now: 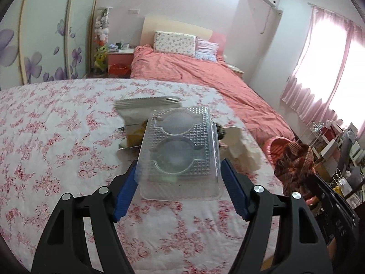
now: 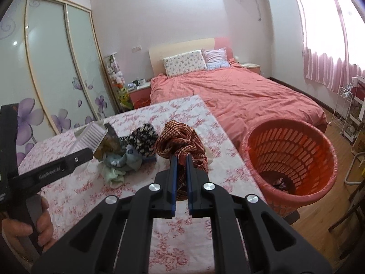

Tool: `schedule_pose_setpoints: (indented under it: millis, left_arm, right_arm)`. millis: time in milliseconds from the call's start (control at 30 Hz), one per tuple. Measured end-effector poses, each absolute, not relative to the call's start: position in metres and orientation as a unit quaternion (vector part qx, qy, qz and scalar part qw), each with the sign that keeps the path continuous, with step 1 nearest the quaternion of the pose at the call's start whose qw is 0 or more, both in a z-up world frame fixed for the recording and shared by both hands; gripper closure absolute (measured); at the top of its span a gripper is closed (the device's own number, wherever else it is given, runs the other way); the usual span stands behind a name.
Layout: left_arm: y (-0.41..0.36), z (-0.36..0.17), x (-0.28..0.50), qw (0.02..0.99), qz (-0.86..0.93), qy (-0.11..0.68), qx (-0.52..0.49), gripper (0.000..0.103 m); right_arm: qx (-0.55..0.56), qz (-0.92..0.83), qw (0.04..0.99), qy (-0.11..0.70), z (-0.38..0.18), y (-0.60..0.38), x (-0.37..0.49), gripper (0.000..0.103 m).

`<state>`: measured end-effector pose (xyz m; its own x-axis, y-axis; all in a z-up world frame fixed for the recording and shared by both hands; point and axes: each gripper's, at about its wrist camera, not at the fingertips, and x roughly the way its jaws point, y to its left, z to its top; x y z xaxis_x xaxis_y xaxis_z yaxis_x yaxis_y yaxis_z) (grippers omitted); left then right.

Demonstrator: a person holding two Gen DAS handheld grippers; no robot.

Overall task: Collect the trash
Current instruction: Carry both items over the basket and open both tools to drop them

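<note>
We hold 2 items at once, both raised off the floral tablecloth [image 2: 75, 182]. The left gripper [image 1: 179, 171] stands wide, its blue pads [image 1: 126, 194] pressed against the 2 long sides of a clear plastic tray [image 1: 180, 150] held bottom-up. The right gripper [image 2: 180, 159] is closed almost fully on a bunched reddish-brown patterned cloth [image 2: 182, 141], which hangs from the pads.

Step in hand: carrying picked-up items toward the red slotted basket [image 2: 296, 159], which stands on the floor just beside the table edge, to the right of both grippers. It already holds something dark at its bottom.

The next move, in our judgement, calls for the following:
1. Swing the right gripper over the basket rim and let go of the cloth.
2. Bring the tray across likewise, keeping the squeeze light, since thin plastic may buckle.

A heap of wrappers and rags [image 2: 123, 153] lies on the table, not yet collected.
</note>
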<state>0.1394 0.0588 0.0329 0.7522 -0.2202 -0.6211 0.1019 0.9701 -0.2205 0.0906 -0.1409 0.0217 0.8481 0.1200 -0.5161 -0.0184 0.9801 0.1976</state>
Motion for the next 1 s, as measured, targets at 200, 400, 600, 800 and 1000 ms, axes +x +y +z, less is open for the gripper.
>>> schedule_pose_setpoints:
  millis: [200, 400, 600, 800, 1000]
  left_arm:
    - [0.03, 0.045, 0.129, 0.937, -0.121, 0.32, -0.064, 0.032]
    - [-0.006, 0.049, 0.128, 0.936, -0.163, 0.309, -0.043, 0.032]
    - [-0.043, 0.05, 0.136, 0.931, -0.199, 0.305, -0.025, 0.032]
    - [-0.082, 0.047, 0.142, 0.924, -0.235, 0.303, -0.005, 0.032]
    - [-0.121, 0.044, 0.15, 0.914, -0.271, 0.302, 0.003, 0.032]
  right_arm:
    - [0.101, 0.004, 0.963, 0.252, 0.032, -0.166, 0.085, 0.095]
    - [0.108, -0.035, 0.968, 0.226, 0.042, -0.2, 0.083, 0.095]
    - [0.118, -0.073, 0.97, 0.201, 0.05, -0.237, 0.085, 0.095]
    - [0.128, -0.095, 0.969, 0.19, 0.048, -0.271, 0.089, 0.095]
    - [0.149, -0.111, 0.964, 0.191, 0.038, -0.303, 0.097, 0.095]
